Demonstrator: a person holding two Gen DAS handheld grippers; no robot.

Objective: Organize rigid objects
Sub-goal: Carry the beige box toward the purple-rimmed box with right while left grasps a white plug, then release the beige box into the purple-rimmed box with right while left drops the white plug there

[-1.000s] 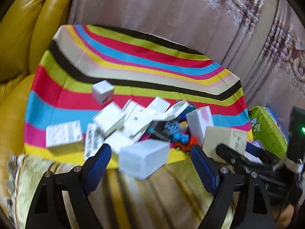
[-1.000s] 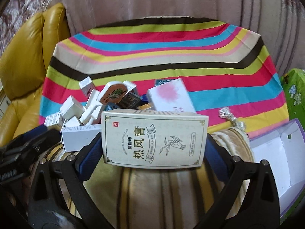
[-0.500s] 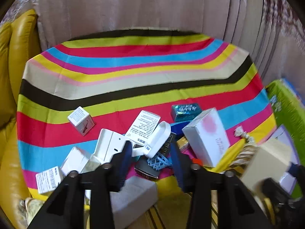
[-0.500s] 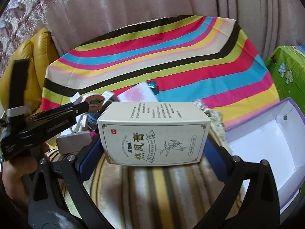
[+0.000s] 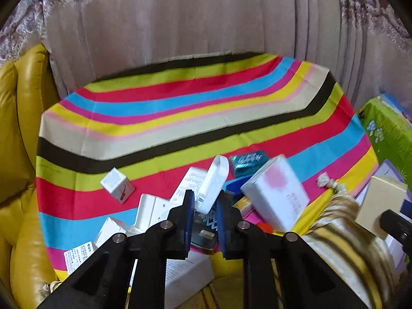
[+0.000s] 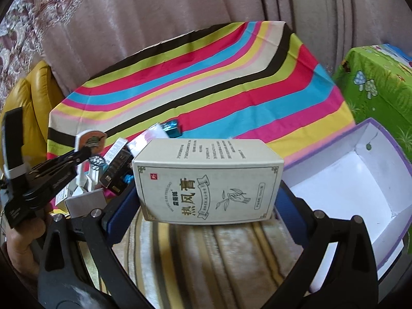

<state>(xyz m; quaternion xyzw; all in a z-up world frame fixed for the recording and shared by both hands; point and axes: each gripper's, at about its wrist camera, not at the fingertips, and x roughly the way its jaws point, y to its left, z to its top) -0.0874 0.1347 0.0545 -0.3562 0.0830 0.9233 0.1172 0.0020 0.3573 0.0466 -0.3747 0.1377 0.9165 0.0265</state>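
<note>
A heap of small boxes lies on the striped cloth (image 5: 180,108). My left gripper (image 5: 204,206) is shut on a flat white oval-ended case (image 5: 215,185) that stands up out of the heap. My right gripper (image 6: 206,195) is shut on a beige box with Chinese print (image 6: 206,180) and holds it above the striped cushion, left of an open white box with purple edges (image 6: 360,180). The beige box also shows at the right of the left wrist view (image 5: 378,203).
A white box with a pink blotch (image 5: 275,193), a teal foil box (image 5: 247,162), a small white cube (image 5: 117,185) and several white cartons lie in the heap. A yellow leather sofa (image 5: 15,154) stands at the left, a green printed box (image 6: 373,82) at the right, and a curtain behind.
My left gripper went from wide open to shut on the white case after moving in over the heap. My right gripper carried the beige box right, toward the open white box.
</note>
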